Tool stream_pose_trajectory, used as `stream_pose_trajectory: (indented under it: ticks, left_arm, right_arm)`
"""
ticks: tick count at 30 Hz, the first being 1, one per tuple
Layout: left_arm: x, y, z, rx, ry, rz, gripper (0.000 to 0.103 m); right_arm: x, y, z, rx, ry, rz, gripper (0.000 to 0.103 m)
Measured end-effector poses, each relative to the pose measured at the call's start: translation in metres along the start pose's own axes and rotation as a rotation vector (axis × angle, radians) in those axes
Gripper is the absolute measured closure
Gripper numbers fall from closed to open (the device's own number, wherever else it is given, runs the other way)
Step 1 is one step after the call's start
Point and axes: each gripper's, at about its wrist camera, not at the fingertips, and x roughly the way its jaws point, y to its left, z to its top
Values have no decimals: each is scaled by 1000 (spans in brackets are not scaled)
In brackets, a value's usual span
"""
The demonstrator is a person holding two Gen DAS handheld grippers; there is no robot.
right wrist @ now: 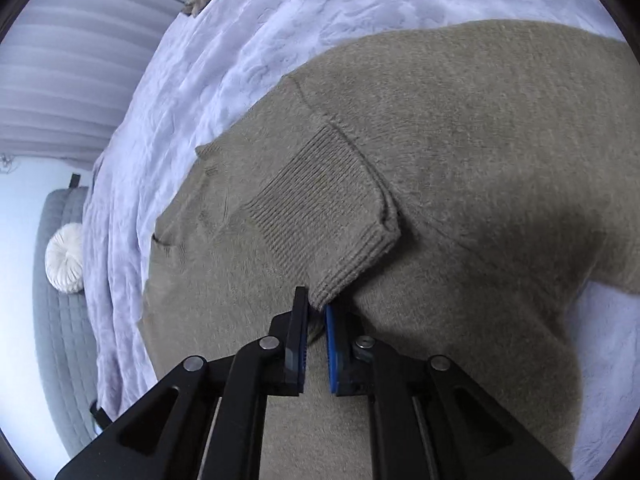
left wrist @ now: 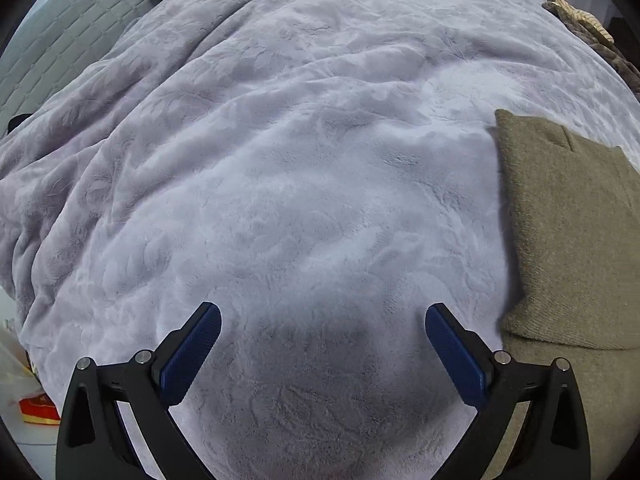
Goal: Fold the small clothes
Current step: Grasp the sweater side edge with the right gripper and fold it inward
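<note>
Right claw (right wrist: 316,308): jaws standing nearly together, pinching the ribbed cuff (right wrist: 352,264) of the sleeve, whose corner is sitting between the blue pads.
Left claw (left wrist: 323,344): gaping wide, holding nothing, hovering over bare blanket (left wrist: 280,160).
Sweater (right wrist: 460,140): olive knit, lying spread on the lavender blanket across the bed; in the left wrist view it (left wrist: 568,240) is showing only as a slab at three o'clock from the open claw.
Key relation: cuff is running from the right claw's tips toward one o'clock, its long axis crossing the body; the right hand looks nearer the garment.
View difference: right wrist view is showing the grip and sleeve; left wrist view is showing neither.
Far: round cushion (right wrist: 66,258) lying at nine o'clock in the right wrist view.
</note>
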Motion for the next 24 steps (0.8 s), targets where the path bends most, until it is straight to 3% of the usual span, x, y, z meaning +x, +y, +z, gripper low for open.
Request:
stream_pose_trajectory:
  ticks: [2,3,16,21,24]
  left_arm:
    - [-7,-11,0,30,9,-43,1]
    - [-12,-20,-1,50,4,-63,0]
    - [-59,-187,-42,316,32,-289,1]
    - [-70,-237,-46,357,7,-293,1]
    - [-75,-256,-43,360,-5,-295,0]
  right_arm:
    - [-7,-1,-3,-17,9,16,57]
    - [-13,-4,-6,-11,10,29,53]
    - [-90,-102,-19,185,-68,26,51]
    - [-69,-75,-3,126,-50,204,51]
    - [-31,-51,12,118,-23,223,51]
